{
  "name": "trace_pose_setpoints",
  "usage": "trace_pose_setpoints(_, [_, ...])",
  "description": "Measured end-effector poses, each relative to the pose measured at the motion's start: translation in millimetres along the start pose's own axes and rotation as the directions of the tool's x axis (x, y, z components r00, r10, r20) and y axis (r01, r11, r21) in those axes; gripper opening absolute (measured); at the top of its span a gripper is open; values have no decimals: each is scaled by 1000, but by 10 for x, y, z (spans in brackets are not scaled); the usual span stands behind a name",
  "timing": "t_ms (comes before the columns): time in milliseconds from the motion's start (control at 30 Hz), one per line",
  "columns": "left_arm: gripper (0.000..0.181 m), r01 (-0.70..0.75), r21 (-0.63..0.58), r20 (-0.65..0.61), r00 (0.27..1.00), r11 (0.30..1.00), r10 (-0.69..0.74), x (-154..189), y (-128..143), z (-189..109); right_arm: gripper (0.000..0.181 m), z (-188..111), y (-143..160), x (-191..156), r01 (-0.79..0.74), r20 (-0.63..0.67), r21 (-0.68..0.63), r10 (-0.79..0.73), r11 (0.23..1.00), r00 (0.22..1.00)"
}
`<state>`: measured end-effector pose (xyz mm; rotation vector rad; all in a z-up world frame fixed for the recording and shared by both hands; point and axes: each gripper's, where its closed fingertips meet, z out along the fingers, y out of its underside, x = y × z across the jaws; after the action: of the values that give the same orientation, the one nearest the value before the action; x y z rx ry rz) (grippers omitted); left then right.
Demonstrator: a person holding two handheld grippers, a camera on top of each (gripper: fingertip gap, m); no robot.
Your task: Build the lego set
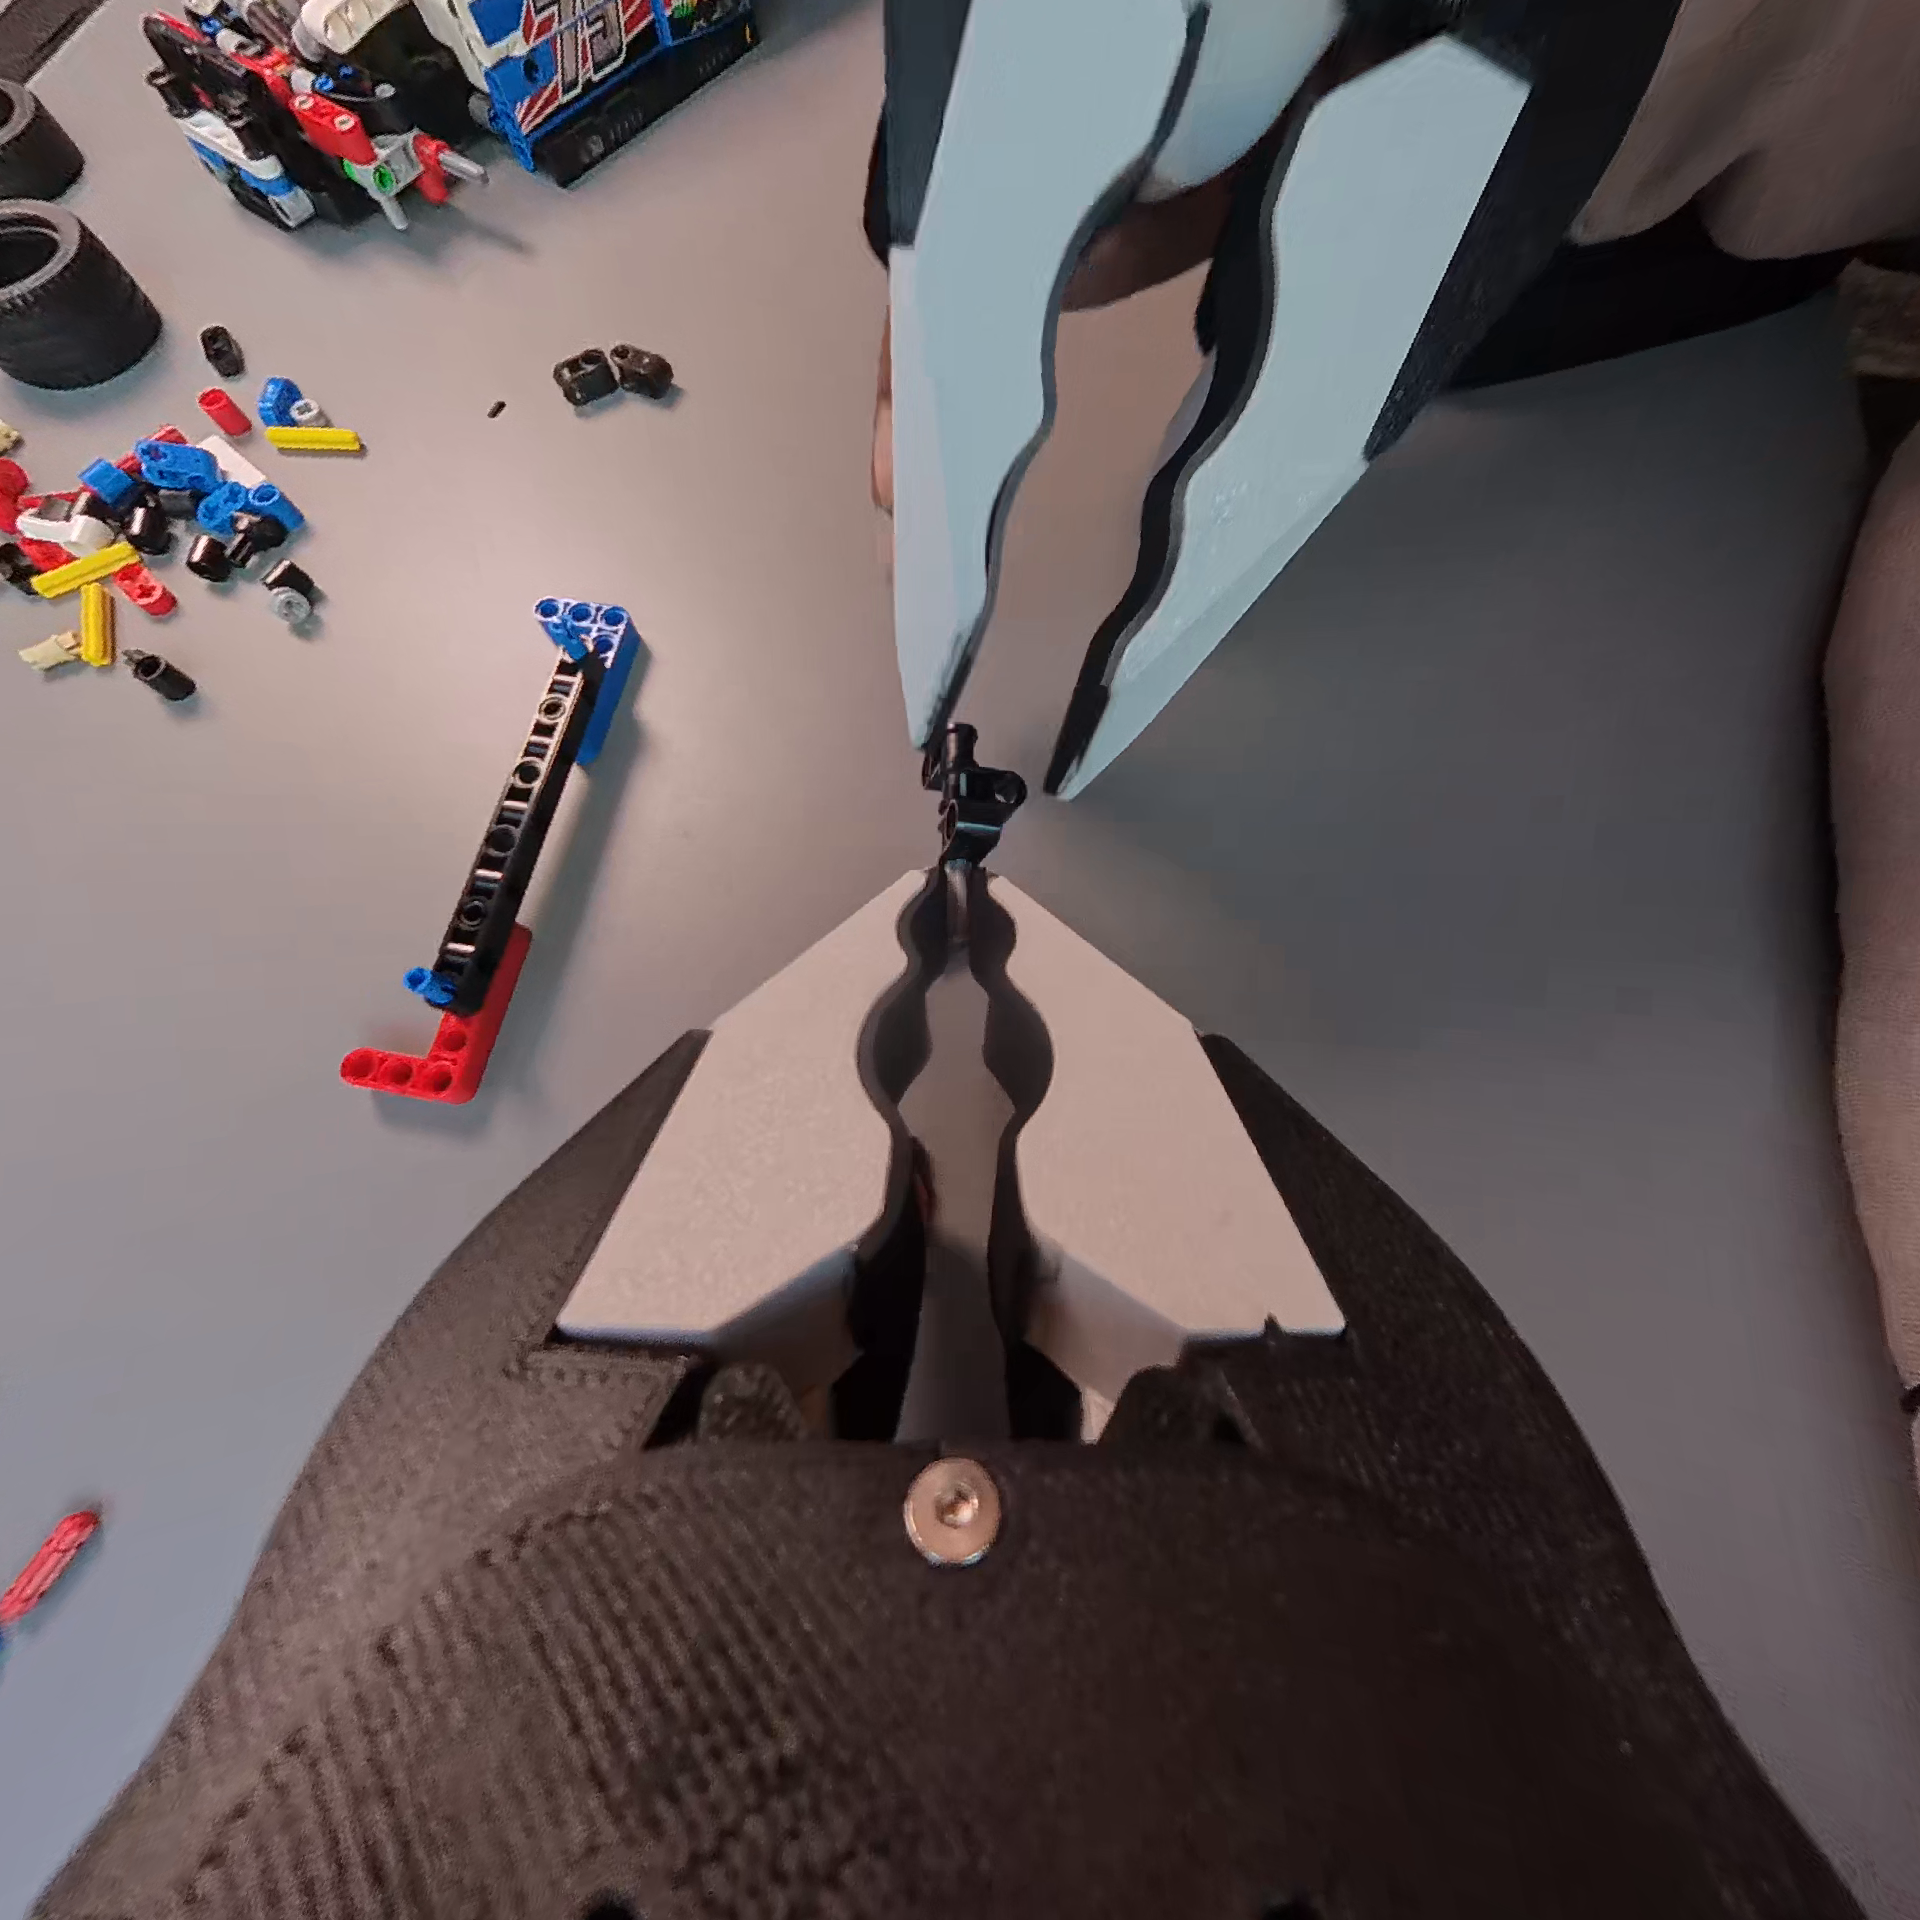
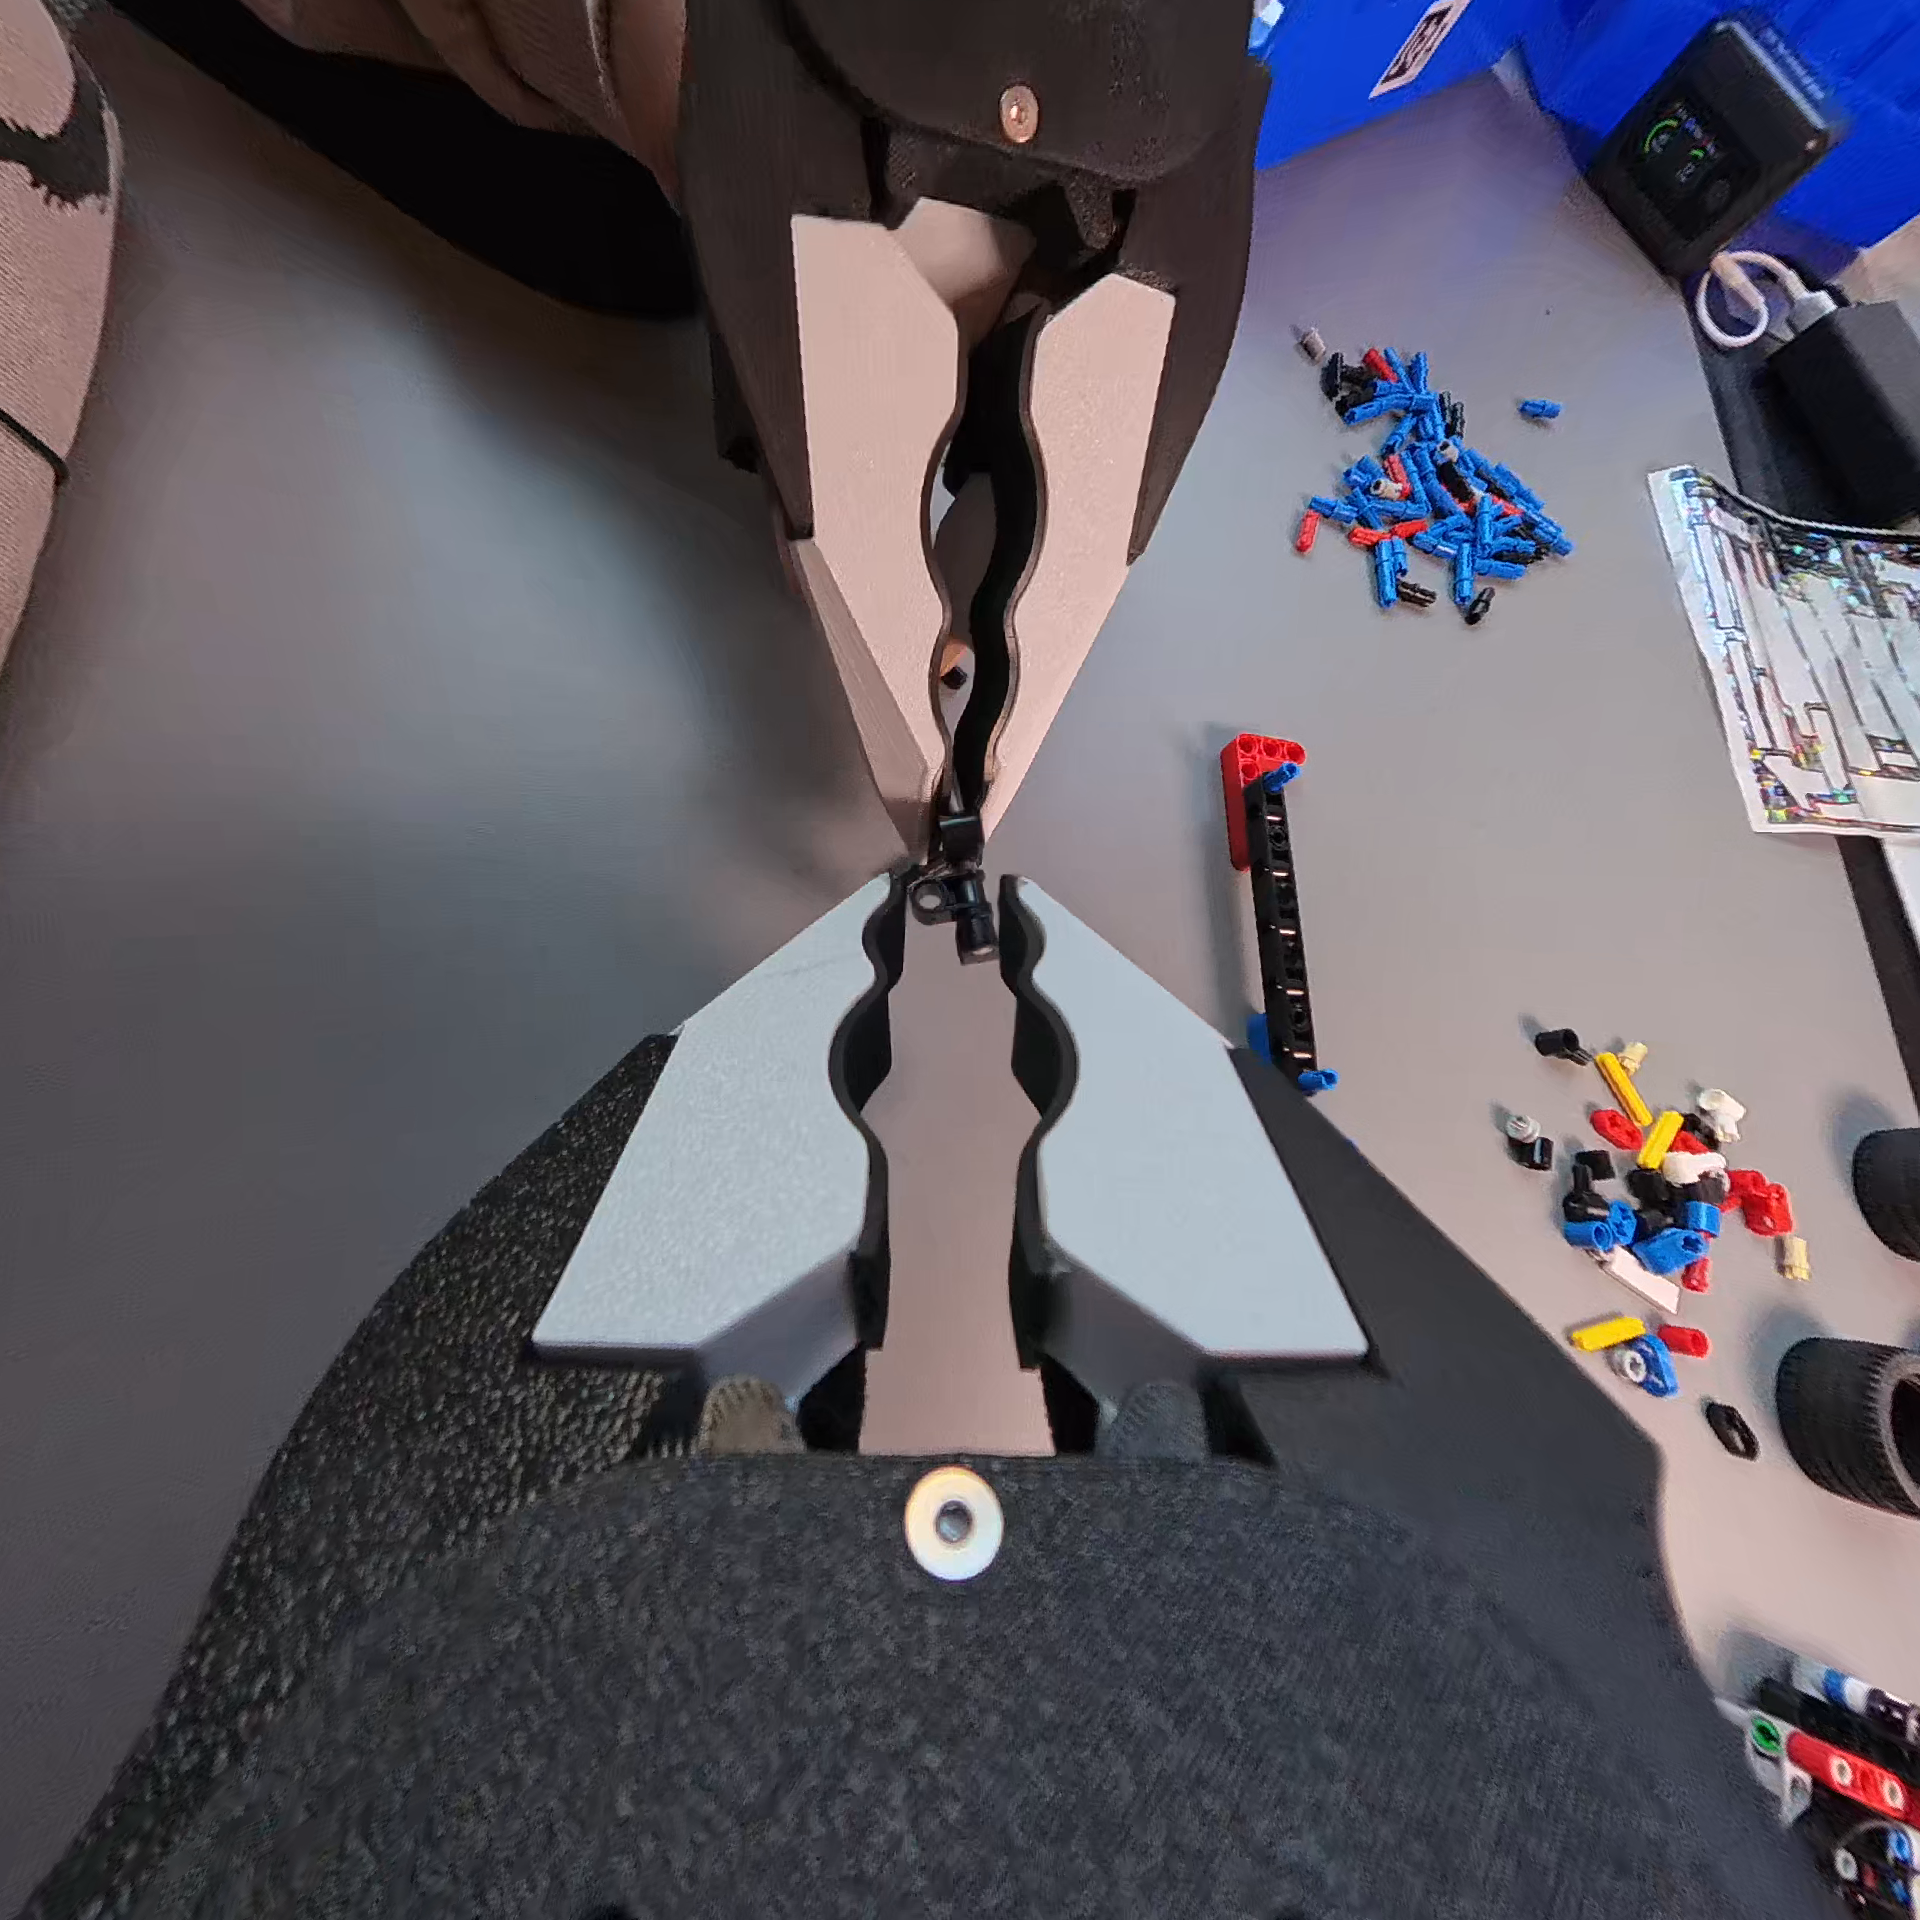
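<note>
My left gripper (image 1: 956, 881) is shut on a small black connector piece (image 1: 977, 795) and holds it above the grey table. My right gripper (image 1: 987, 764) comes from the opposite side, tip to tip with the left. In the right wrist view, my right gripper (image 2: 951, 888) is open, and its jaws stand close on either side of the black piece (image 2: 948, 896), which carries a short pin. The left gripper (image 2: 954, 821) pinches the piece's far end. A black beam with a blue and a red L-piece (image 1: 520, 821) lies flat on the table, also in the right wrist view (image 2: 1276, 914).
A partly built truck (image 1: 416, 94) and black tyres (image 1: 62, 301) stand at the far left. A pile of loose mixed parts (image 1: 156, 520) lies near them. The right wrist view shows a pile of blue pins (image 2: 1434, 488), an instruction sheet (image 2: 1797, 644) and a black device (image 2: 1704, 145). Only a small space, under 4 cm, lies between the two pairs of fingers.
</note>
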<state>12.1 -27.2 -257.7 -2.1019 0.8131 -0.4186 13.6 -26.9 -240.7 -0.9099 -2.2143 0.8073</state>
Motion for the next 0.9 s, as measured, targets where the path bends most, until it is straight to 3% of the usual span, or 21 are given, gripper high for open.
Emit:
trace_pose_setpoints(67, [3,-11,-10,-2,1000,1000,11,6,22,12,23,-23,-52,8,-36,15,40,35,999,999])
trace_pose_setpoints(333, [2,-98,-85,20,995,992,100,61,84,72,6,143,6,-98,31,59,-24,-30,999,998])
trace_pose_setpoints(500, [3,-86,-76,-1,996,993,86,66,93,58,6,149,29,-96,71,46,-95,-67,993,997])
trace_pose_setpoints(900, [3,-79,-63,-25,997,995,78,124,59,52,6,86,46,-136,56,61,-116,-49,992,997])
